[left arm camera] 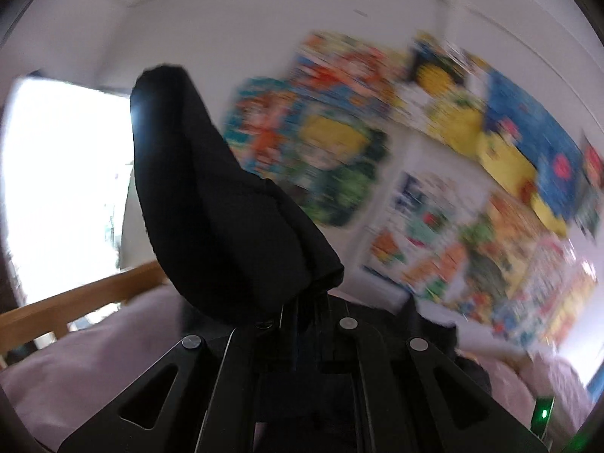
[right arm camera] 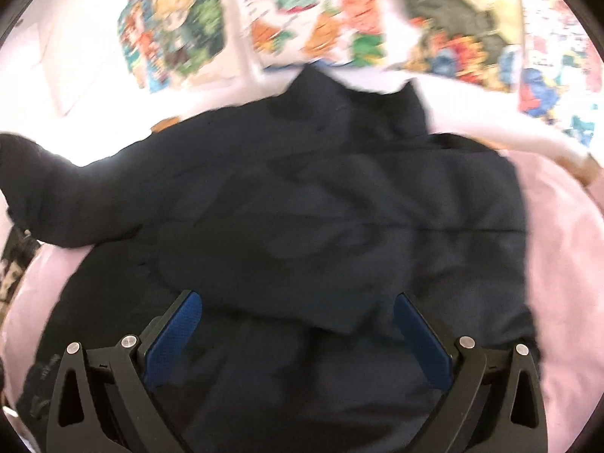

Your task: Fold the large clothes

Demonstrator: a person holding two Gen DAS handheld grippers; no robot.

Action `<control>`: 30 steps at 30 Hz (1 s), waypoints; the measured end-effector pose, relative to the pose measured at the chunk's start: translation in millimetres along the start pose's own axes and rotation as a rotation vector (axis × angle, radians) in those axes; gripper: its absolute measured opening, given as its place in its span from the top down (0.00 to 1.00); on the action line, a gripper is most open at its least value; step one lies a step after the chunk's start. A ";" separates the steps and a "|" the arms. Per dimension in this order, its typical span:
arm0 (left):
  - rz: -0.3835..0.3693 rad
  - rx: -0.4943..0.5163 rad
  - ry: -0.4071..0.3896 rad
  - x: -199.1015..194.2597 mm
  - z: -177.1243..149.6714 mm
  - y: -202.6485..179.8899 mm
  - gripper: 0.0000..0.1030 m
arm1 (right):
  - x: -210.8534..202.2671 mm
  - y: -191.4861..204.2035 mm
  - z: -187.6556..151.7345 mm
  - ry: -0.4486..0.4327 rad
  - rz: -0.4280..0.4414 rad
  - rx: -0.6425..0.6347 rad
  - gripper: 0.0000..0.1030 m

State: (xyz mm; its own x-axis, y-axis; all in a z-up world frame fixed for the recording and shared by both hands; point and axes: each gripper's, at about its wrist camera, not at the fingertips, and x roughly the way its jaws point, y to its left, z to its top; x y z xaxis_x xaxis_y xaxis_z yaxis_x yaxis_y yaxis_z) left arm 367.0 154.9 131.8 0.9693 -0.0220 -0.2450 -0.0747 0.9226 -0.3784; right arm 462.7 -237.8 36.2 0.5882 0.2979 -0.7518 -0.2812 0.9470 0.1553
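Note:
A large black padded jacket (right arm camera: 321, 207) lies spread on a pink bedcover (right arm camera: 566, 264), collar toward the wall. One sleeve (right arm camera: 34, 173) stretches up and off to the left. In the left wrist view that black sleeve end (left arm camera: 211, 204) stands up from my left gripper (left arm camera: 298, 302), whose jaws are shut on it; the pads are hidden by the cloth. My right gripper (right arm camera: 298, 324) hovers over the jacket's near part, wide open, its blue pads (right arm camera: 177, 336) apart with nothing pinched between them.
Colourful posters (left arm camera: 472, 158) cover the white wall behind the bed. A wooden bed rail (left arm camera: 75, 302) runs at the left, beside a bright window (left arm camera: 64, 188). Pink bedding (left arm camera: 87, 362) shows around the jacket.

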 end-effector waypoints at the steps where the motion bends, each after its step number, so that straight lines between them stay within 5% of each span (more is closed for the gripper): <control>1: -0.030 0.033 0.023 8.8 -2.9 -17.5 0.97 | -4.7 -10.3 -1.6 -0.012 -0.008 0.020 0.00; 6: -0.144 0.177 0.154 56.4 -31.7 -93.8 0.97 | -15.2 -60.0 -7.9 -0.053 -0.018 0.118 0.00; 15: -0.289 0.482 0.400 120.1 -139.6 -194.1 0.97 | -30.8 -150.8 -28.5 -0.103 -0.041 0.332 0.00; 23: -0.371 0.629 0.608 148.7 -225.8 -222.0 0.96 | -32.5 -184.5 -35.6 -0.140 0.044 0.403 0.00; 30: -0.415 0.701 0.612 150.8 -251.1 -223.5 0.84 | -27.8 -193.7 -37.5 -0.139 0.106 0.426 0.00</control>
State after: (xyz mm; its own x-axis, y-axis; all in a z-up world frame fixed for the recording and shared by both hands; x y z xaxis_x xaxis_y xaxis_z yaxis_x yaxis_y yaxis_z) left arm 471.1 -151.2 -44.7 0.5864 -0.4035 -0.7024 0.5850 0.8107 0.0227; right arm 472.4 -434.0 3.1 0.6775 0.3817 -0.6287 -0.0259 0.8666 0.4983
